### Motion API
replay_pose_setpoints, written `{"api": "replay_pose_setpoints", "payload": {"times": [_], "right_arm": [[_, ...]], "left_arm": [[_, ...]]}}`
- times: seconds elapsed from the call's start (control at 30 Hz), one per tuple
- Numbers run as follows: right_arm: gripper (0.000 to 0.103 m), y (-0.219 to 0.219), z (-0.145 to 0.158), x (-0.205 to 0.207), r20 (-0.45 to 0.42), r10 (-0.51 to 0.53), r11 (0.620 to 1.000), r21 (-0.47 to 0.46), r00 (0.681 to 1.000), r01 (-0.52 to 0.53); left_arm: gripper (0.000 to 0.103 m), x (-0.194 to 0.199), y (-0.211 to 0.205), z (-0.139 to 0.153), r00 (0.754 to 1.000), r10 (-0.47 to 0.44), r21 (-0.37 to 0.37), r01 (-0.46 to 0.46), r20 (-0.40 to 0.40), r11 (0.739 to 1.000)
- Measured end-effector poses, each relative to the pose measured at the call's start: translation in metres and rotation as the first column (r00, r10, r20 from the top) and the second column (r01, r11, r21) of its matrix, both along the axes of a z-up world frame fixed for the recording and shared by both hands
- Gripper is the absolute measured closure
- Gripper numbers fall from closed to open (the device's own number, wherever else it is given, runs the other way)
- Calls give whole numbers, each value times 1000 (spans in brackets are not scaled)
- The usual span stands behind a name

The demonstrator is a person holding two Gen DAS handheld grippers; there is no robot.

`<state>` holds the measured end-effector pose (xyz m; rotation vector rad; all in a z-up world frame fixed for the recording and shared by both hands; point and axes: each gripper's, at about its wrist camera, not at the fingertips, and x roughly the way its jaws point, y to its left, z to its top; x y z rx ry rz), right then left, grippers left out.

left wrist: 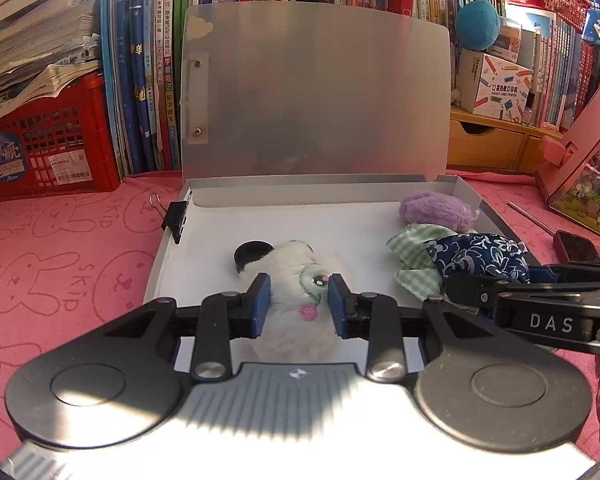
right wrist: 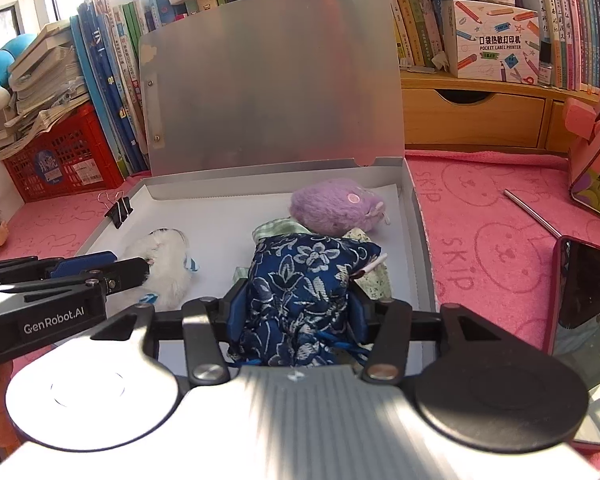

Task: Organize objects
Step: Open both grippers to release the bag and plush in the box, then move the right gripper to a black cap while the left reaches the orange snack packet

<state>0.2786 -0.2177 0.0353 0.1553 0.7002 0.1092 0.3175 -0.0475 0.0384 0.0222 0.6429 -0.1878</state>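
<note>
Left wrist view: my left claw (left wrist: 299,304) had closed on the white plush toy (left wrist: 296,280), near-centre in the open grey box (left wrist: 158,256), a black cap (left wrist: 253,254) just behind it. Right wrist view: my right claw (right wrist: 296,312) was clamped on the blue floral pouch (right wrist: 300,280), the purple plush (right wrist: 336,208) lying farther back right.

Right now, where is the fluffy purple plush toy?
The fluffy purple plush toy lies in the open grey box's far right corner, just behind the green checked cloth.

Pink bunny-print tablecloth (left wrist: 60,264), open grey box (left wrist: 172,240), red crate (left wrist: 48,152), phone (right wrist: 580,280), metal rod (right wrist: 532,212)
</note>
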Motion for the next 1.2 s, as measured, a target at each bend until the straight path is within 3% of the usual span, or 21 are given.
{"api": "replay_pose_setpoints", "payload": {"times": [0.1,0.17,0.23,0.53,0.67,0.83,1.03,1.2], "right_arm": [[33,-1,5,-6,15,3,1000,-6,1000,-3],[31,-2,9,-11,31,5,1000,-9,1000,-5],[27,-2,14,-18,49,7,1000,-15,999,-6],[10,-5,37,-64,140,62,998,-15,988,-61],[5,0,45,-92,177,100,995,-19,979,-98],[2,9,45,-128,214,143,988,-83,966,-127],[1,15,33,-169,225,163,978,-163,961,-128],[0,16,21,-194,217,155,971,-214,964,-108]], "left_arm": [[65,-6,0,0,1000,-2,18,2,6,1000],[49,-10,3,2,1000,3,12,-3,5,1000],[41,-17,8,7,1000,0,-9,1,14,1000],[19,-76,24,38,993,-58,29,55,101,998],[16,-112,35,47,988,-52,36,47,144,998],[11,-155,49,48,982,-28,-11,31,186,999],[6,-207,66,35,971,14,-32,-7,238,999],[5,-234,82,19,974,30,-33,-23,223,999]]}}
